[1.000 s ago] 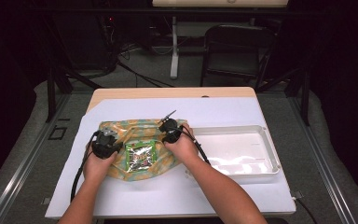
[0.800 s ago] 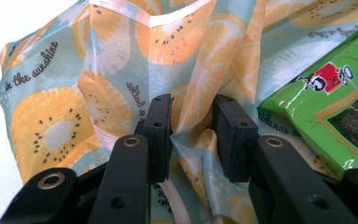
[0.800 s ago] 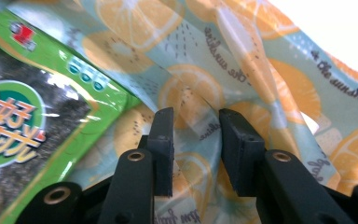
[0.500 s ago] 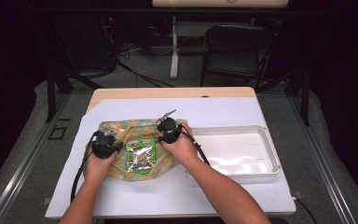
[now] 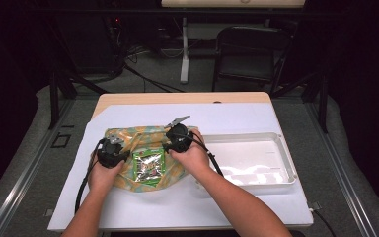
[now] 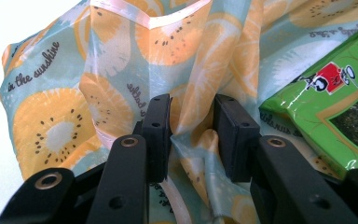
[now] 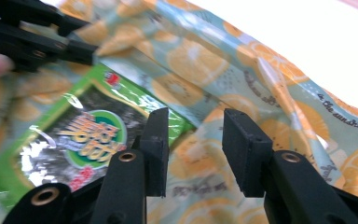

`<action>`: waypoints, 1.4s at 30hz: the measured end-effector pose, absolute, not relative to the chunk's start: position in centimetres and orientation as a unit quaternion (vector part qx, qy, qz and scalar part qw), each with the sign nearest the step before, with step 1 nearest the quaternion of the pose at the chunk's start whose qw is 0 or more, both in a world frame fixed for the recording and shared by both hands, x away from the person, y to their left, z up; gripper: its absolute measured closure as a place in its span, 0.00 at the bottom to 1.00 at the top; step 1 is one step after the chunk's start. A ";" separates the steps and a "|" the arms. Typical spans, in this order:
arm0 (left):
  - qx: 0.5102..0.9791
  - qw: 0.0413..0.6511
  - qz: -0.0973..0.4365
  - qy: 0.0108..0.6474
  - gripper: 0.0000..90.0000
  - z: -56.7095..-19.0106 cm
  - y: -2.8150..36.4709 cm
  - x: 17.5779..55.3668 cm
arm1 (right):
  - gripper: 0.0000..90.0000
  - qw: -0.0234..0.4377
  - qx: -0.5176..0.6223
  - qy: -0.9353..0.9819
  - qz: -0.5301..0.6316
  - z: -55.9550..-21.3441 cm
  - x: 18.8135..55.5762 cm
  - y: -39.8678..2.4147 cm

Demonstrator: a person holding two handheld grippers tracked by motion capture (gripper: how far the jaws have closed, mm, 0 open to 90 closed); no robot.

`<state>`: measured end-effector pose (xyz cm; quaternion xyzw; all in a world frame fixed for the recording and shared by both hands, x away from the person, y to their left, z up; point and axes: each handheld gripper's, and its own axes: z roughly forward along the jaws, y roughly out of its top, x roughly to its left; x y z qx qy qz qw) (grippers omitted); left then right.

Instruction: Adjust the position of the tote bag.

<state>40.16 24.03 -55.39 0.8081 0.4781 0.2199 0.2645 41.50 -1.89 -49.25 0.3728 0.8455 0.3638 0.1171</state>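
A cloth bag [image 5: 128,140] printed with orange slices lies crumpled on the white sheet. A green snack packet [image 5: 148,167] rests on its middle. My left gripper [image 5: 109,152] sits at the bag's left edge. In the left gripper view its jaws [image 6: 192,135] stand apart around a loose fold of the bag [image 6: 121,60], with the packet [image 6: 326,107] to their right. My right gripper [image 5: 177,138] hovers at the bag's right side. Its jaws [image 7: 195,149] have just been opening and hold nothing; under them lie the packet [image 7: 88,135] and the bag [image 7: 223,60].
A shallow white tray [image 5: 276,148] stands right of the bag, holding nothing. The white sheet [image 5: 227,118] covers most of the wooden table [image 5: 177,98]. A dark chair [image 5: 246,49] and desk legs stand beyond the far edge. Cables trail from both grippers toward the person.
My right gripper has lifted a little and shifted toward the far side, off the packet. The left gripper, the bag and the packet have stayed where they were.
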 end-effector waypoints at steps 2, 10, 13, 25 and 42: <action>0.808 0.265 0.222 0.478 0.74 -55.4 24.1 40.1 | 0.68 0.113 0.368 0.846 0.370 -48.8 41.0 -2.2; 0.806 0.271 0.224 0.477 0.75 -55.5 24.1 40.0 | 0.75 0.108 0.350 0.848 0.383 -48.1 38.5 -2.9; 0.807 0.269 0.225 0.475 0.75 -55.5 24.1 40.0 | 0.76 0.103 0.348 0.852 0.378 -48.6 37.8 -2.9; 0.806 0.268 0.227 0.477 0.75 -55.5 24.1 40.1 | 0.80 0.095 0.326 0.881 0.330 -51.3 35.8 -2.2; 0.801 0.273 0.226 0.482 0.71 -55.0 24.0 40.0 | 0.81 0.092 0.339 0.885 0.306 -53.5 35.0 -2.4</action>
